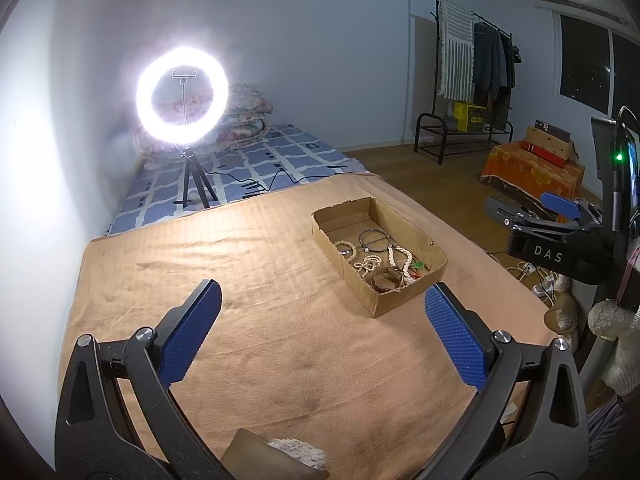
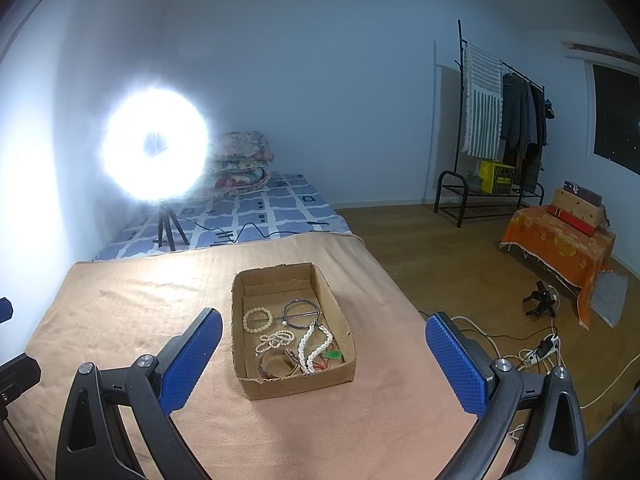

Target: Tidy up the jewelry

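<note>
An open cardboard box (image 1: 404, 300) (image 2: 296, 386) lies on a tan cloth (image 1: 248, 280) (image 2: 120, 300). Inside it are a white bead bracelet (image 2: 258, 320), a dark bangle (image 2: 302, 313), pearl strands (image 2: 314, 346) and a brown bracelet (image 2: 278, 362); the jewelry also shows in the left wrist view (image 1: 378, 258). My left gripper (image 1: 324, 296) is open and empty, above the cloth, near and left of the box. My right gripper (image 2: 324, 320) is open and empty, above the box's near end. It also shows in the left wrist view (image 1: 560, 206), beyond the cloth's right edge.
A lit ring light on a tripod (image 1: 182, 94) (image 2: 156, 142) stands on a blue checked bed (image 1: 256, 160) behind the cloth. A clothes rack (image 2: 500, 120), an orange-draped stand (image 2: 560, 240) and floor cables (image 2: 536, 352) are to the right.
</note>
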A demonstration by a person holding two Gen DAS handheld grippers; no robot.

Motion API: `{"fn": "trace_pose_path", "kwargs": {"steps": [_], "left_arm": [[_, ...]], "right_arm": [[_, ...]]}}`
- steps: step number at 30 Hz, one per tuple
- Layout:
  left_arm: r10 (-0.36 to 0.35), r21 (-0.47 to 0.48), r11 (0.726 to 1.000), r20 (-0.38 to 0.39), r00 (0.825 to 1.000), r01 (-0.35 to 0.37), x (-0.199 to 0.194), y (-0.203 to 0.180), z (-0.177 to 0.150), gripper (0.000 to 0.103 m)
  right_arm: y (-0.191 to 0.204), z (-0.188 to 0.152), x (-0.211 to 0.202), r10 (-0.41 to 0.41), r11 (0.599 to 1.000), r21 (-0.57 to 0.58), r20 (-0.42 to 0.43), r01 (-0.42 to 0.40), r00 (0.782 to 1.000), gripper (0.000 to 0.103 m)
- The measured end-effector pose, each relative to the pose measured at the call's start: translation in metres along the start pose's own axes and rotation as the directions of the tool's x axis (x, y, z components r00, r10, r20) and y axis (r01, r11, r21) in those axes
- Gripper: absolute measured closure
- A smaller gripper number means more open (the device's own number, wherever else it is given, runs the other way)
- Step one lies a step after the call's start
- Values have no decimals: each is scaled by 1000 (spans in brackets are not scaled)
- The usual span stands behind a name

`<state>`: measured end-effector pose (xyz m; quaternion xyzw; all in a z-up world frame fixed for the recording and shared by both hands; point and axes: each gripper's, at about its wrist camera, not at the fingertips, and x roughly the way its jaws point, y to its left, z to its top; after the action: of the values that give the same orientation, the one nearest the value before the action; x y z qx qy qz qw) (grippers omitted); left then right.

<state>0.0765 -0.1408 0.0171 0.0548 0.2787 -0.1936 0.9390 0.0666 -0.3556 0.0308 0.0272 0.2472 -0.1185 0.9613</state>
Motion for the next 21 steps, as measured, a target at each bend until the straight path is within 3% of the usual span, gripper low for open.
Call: {"fn": "trace_pose_path", "kwargs": {"steps": [21], "left_arm": [[-5,2,1000,2,1000,5,-2,-3,0,0]], "right_arm": [[1,-1,2,4,1000,-4,-3,-4,1000,0]]}}
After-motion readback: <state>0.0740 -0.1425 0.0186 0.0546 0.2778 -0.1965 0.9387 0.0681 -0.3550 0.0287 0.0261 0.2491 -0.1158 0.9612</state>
